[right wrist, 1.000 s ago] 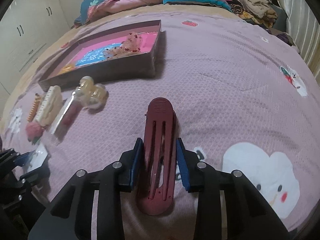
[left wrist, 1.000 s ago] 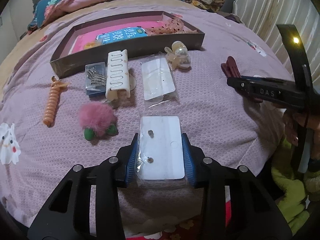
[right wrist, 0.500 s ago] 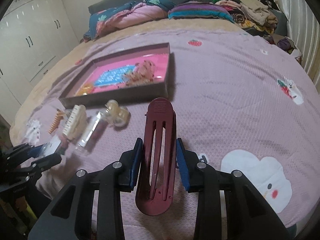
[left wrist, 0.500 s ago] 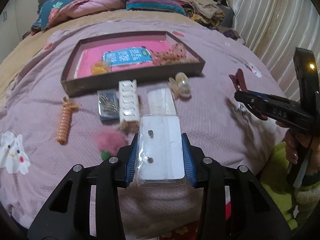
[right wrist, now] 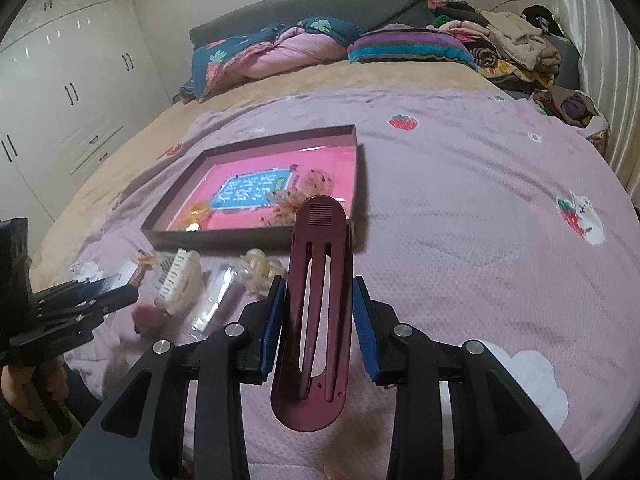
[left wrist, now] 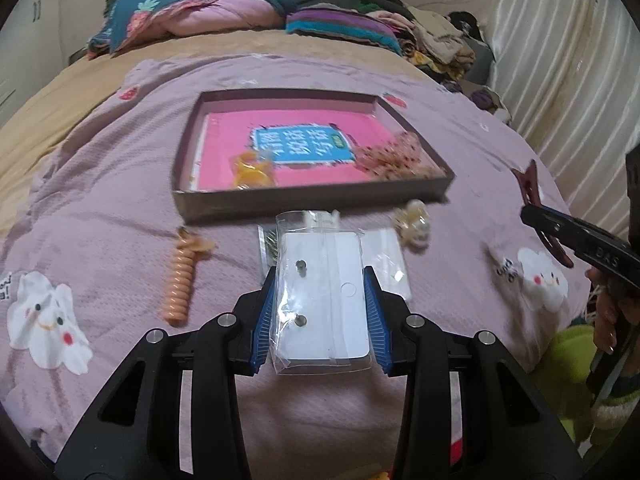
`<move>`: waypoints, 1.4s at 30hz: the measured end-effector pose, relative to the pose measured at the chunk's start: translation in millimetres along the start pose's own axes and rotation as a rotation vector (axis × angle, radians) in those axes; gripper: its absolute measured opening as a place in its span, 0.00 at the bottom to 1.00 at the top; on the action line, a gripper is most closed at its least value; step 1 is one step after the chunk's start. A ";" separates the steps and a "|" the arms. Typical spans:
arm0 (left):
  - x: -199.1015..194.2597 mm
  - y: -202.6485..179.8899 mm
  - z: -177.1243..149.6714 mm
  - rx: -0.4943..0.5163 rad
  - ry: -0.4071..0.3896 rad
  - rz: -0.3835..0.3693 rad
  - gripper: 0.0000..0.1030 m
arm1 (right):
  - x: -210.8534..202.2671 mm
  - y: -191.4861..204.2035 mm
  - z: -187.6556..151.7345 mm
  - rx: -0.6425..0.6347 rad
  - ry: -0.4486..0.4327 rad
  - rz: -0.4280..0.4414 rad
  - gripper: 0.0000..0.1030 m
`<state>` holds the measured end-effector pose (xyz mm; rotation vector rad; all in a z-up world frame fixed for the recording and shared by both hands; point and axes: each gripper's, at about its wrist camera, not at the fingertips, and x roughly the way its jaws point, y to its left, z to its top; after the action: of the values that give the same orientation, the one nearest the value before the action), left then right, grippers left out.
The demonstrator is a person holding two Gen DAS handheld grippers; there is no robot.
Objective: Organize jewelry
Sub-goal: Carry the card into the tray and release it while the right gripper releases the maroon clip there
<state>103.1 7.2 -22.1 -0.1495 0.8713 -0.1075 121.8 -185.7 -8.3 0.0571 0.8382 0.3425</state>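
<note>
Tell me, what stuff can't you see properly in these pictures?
- Silvery bits in the small packet, left wrist view: mostly hidden behind the held earring card.
- Fluffy pink thing, right wrist view: blurred, partly behind the white hair claw.
- Maroon hair clip, right wrist view: its underside faces away.
- Orange item in the box: too blurred to name.

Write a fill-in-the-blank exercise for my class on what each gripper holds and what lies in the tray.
1. The left gripper is shut on a clear bag holding a white earring ____.
2. The right gripper is shut on a dark red hair ____.
3. The tray has a ____ bottom with a blue label.
4. The orange coil tie lies ____ the tray, on the bedspread.

Missing words: card; clip; pink; outside
</note>
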 end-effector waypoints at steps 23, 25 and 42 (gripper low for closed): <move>0.5 66.4 72.7 -0.090 -0.083 0.064 0.31 | 14.0 38.1 87.0 -0.069 -0.080 0.053 0.31; 3.3 67.5 79.5 -0.092 -0.086 0.063 0.31 | 15.9 39.5 94.8 -0.070 -0.088 0.057 0.31; 51.0 46.7 121.5 -0.064 -0.039 0.025 0.31 | 55.7 24.9 127.5 -0.020 -0.046 0.044 0.31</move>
<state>230.6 55.8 8.3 -0.1997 0.8376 -0.0527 243.4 -133.6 41.7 0.0648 0.7891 0.3892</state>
